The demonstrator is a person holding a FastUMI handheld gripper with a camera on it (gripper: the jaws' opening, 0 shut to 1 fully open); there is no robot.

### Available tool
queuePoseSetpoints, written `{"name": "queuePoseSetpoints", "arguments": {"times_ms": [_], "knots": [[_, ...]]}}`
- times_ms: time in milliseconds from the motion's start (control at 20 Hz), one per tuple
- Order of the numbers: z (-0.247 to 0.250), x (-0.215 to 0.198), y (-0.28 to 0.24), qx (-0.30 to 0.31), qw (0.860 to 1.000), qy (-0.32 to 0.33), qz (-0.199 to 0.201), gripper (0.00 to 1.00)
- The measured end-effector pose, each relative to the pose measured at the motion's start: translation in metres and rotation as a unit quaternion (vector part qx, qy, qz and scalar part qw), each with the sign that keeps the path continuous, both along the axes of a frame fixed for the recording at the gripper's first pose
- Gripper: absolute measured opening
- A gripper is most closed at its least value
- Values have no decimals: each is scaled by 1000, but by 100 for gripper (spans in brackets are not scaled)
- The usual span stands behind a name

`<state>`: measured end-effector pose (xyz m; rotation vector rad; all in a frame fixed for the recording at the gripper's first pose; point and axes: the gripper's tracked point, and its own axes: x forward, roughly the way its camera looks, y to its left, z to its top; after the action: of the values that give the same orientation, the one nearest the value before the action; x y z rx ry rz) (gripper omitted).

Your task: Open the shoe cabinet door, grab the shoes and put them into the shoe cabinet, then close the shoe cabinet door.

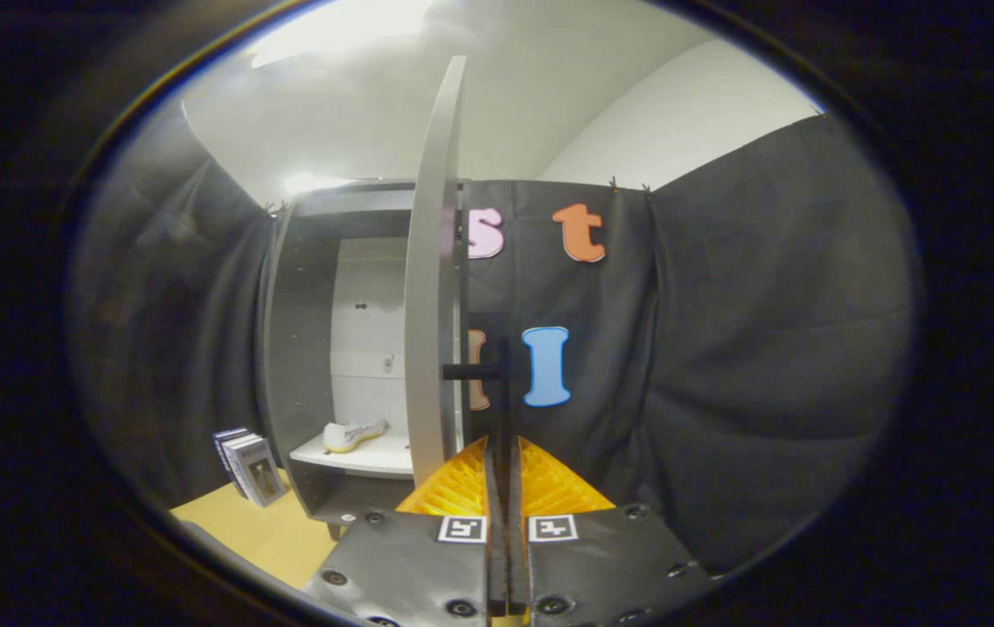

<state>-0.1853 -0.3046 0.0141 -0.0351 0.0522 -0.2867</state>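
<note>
Fingers (503,453) pinched on the open door's (432,279) handle (497,392); shoe (354,434) inside.

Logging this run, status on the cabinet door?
Gripper shut on door handle. Cabinet door open, edge-on. Shoe on shelf inside. Nothing blocking.

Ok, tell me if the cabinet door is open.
Open: the door stands edge-on, exposing a shoe inside; the gripper pinches its handle.
</note>
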Motion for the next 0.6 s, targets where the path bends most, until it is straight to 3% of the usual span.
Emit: {"name": "queuePoseSetpoints", "arguments": {"times_ms": [200, 600], "knots": [[2, -9, -13, -5, 1000, -6, -14, 2], [12, -16, 9, -8, 1000, -12, 1, 2]]}}
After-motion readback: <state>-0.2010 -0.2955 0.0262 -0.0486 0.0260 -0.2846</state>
